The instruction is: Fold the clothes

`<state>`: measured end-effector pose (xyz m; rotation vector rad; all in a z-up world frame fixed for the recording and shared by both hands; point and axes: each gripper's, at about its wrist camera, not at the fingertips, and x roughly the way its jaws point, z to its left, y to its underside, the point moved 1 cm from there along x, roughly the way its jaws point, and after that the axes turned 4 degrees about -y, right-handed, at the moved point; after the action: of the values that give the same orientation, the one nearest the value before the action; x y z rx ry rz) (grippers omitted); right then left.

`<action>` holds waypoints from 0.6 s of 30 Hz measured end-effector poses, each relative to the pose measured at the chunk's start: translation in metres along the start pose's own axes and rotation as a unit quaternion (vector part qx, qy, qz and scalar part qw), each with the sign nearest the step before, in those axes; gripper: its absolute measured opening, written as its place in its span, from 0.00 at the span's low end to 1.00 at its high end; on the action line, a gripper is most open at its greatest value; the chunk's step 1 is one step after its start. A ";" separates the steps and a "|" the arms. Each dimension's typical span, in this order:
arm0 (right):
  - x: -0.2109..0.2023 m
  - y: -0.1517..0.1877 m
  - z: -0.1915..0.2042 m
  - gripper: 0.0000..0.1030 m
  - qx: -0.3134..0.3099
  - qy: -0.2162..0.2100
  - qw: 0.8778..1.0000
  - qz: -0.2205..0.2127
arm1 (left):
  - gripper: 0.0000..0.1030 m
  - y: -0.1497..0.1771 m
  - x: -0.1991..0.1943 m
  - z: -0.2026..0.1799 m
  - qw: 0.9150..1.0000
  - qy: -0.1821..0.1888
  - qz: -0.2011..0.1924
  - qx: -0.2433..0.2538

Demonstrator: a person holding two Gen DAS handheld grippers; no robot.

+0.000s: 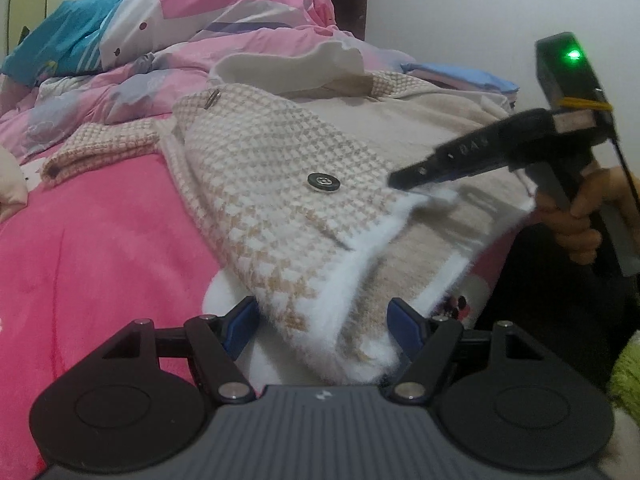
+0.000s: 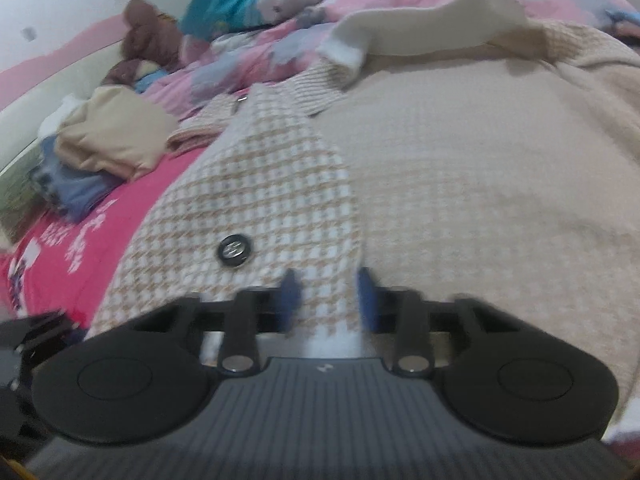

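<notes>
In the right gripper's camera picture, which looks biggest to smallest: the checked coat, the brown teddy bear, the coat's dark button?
1. Coat: fills most of the picture.
2. Teddy bear: much smaller, though it lies far back, so distance shrinks it.
3. Button: smallest, even though close to the camera.

Your right-wrist view is motion-blurred: the coat weave and the right gripper fingertips lack sharp edges. In your left-wrist view, the left gripper hides the coat's fluffy hem corner.
</notes>
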<state>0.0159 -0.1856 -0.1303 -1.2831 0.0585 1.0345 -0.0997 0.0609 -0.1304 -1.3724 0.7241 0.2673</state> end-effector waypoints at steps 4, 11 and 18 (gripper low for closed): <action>-0.022 0.001 -0.002 0.03 -0.004 0.019 0.999 -0.038 | 0.71 -0.005 0.002 -0.004 1.000 -0.005 0.004 0.008; -0.066 0.010 -0.040 0.03 0.054 0.070 0.992 -0.089 | 0.74 -0.011 0.004 -0.010 1.000 -0.006 0.011 0.018; -0.078 0.026 -0.070 0.03 0.092 0.087 0.987 -0.098 | 0.74 -0.012 0.001 -0.017 0.999 -0.008 0.016 0.035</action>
<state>-0.0114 -0.2905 -0.1300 -1.1819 0.1537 0.7299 -0.0972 0.0422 -0.1225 -1.2928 0.7350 0.2758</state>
